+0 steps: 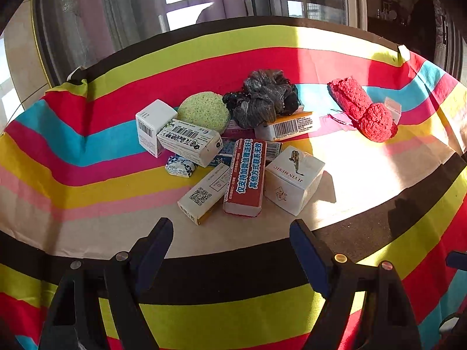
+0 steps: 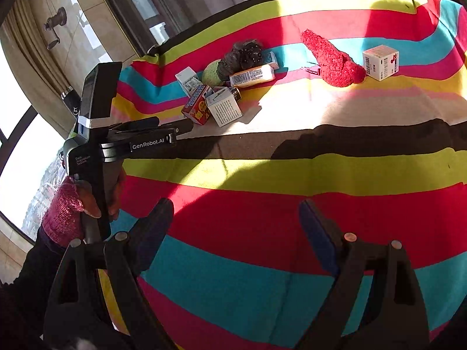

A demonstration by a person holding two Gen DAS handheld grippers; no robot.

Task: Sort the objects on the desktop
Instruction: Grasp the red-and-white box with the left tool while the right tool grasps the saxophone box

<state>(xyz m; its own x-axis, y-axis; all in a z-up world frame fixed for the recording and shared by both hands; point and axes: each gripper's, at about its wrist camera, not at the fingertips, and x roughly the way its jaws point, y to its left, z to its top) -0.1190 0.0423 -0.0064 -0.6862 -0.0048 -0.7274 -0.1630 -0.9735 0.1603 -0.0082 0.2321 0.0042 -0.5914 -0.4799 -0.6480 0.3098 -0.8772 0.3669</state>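
Nearby, red sock (image 2: pixel 332 58), white box (image 2: pixel 380 62) just beside

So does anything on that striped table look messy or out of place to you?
Yes. The small boxes lie jumbled in a heap mid-table, tilted and overlapping, with a green sponge and a dark scrunchie mixed in. One white box sits apart, beside the red fuzzy sock. Nothing looks spilled or broken.

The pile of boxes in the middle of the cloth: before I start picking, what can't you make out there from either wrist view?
- Left wrist view: the pink box under the dark scrunchie is mostly covered; label unreadable.
- Left wrist view: the small box is largely hidden behind the red fuzzy sock.
- Right wrist view: the green sponge is partly hidden by boxes; print there is too small.
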